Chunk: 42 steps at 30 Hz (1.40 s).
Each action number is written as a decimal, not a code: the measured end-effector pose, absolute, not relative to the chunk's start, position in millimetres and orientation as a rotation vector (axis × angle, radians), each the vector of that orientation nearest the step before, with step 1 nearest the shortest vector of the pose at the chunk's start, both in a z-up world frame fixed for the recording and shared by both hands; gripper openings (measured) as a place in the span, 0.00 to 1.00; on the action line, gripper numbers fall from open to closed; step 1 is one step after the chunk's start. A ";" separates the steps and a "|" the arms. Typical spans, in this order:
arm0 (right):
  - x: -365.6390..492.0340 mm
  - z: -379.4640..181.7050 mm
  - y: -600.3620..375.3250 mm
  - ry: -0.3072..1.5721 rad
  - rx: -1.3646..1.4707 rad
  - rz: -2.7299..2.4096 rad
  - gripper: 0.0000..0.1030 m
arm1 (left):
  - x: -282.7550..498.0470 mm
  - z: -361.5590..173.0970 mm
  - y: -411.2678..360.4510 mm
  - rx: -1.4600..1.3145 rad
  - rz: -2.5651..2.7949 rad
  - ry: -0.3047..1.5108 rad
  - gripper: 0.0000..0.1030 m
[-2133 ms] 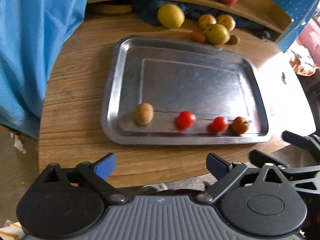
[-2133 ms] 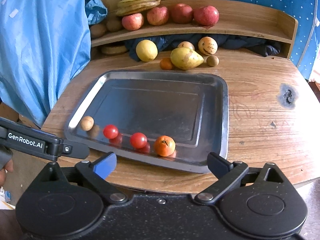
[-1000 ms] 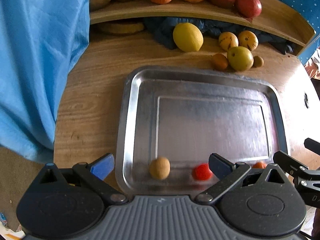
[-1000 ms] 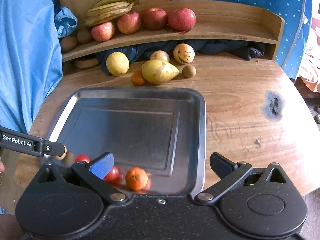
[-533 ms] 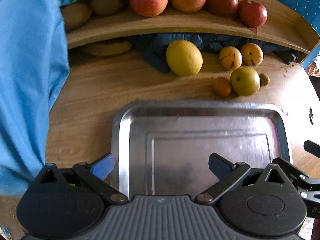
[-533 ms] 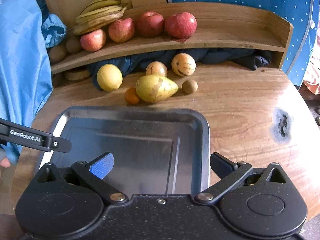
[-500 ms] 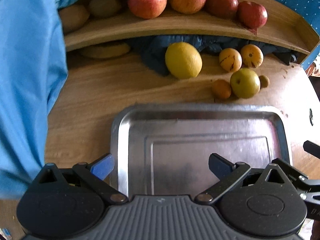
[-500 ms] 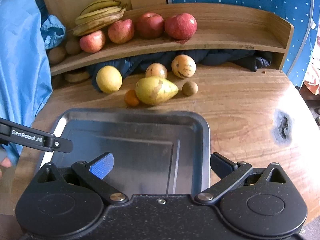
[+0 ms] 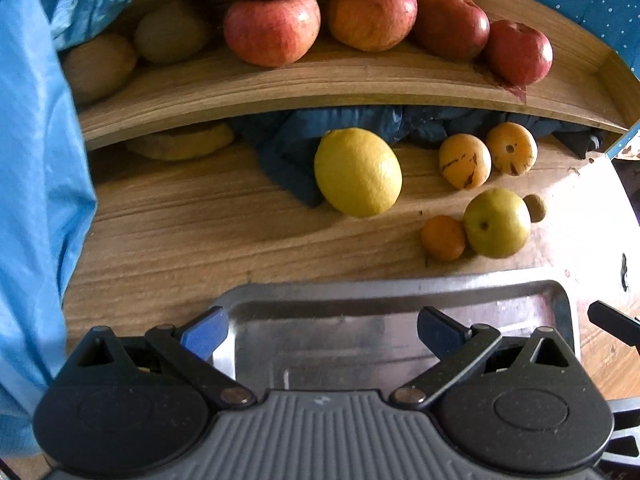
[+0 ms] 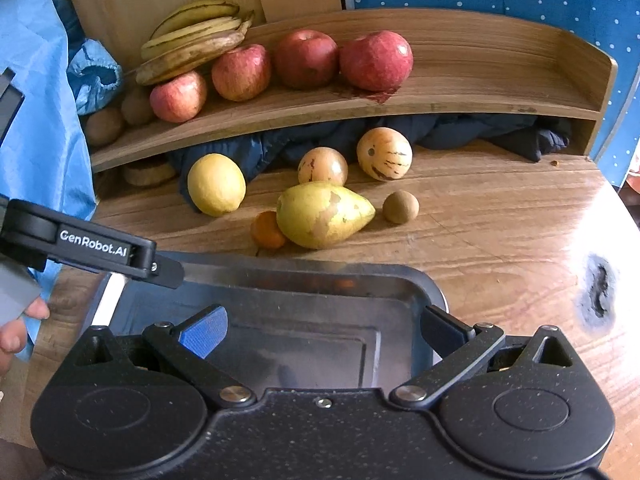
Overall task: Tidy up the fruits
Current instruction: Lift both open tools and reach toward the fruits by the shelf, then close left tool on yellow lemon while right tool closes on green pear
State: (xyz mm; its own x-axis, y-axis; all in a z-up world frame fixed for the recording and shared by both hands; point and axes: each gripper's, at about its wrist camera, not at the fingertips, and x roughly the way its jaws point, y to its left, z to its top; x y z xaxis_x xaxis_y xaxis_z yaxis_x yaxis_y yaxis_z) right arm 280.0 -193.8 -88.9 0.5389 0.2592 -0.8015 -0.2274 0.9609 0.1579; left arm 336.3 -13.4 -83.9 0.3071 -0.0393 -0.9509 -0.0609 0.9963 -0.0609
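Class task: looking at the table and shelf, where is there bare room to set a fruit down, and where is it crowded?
Free: the tray floor in view; bare table right of the kiwi; the shelf right of the apples; wood left of the lemon. Crowded: around the pear and orange, and the shelf's left end under the bananas.

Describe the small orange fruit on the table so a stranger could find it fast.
Start at the wooden shelf holding the red apples, then drop to the tabletop between it and the metal tray. The small orange fruit sits there, touching the big yellow-green pear. It is the only deep-orange piece, much smaller than the lemon.
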 end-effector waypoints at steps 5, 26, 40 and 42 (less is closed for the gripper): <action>293.5 -89.2 -194.6 0.940 0.051 0.268 0.99 | 351.6 -87.0 -13.2 -0.116 0.005 1.254 0.99; 350.4 -103.5 -179.1 0.952 0.121 0.204 0.95 | 403.4 -92.4 -7.0 -0.212 -0.028 1.209 0.99; 371.0 -114.1 -177.7 1.003 0.191 0.171 0.86 | 413.2 -98.7 -2.9 -0.285 -0.086 1.217 0.76; 372.3 -114.7 -177.3 1.007 0.190 0.169 0.84 | 412.4 -99.2 -2.9 -0.290 -0.084 1.217 0.73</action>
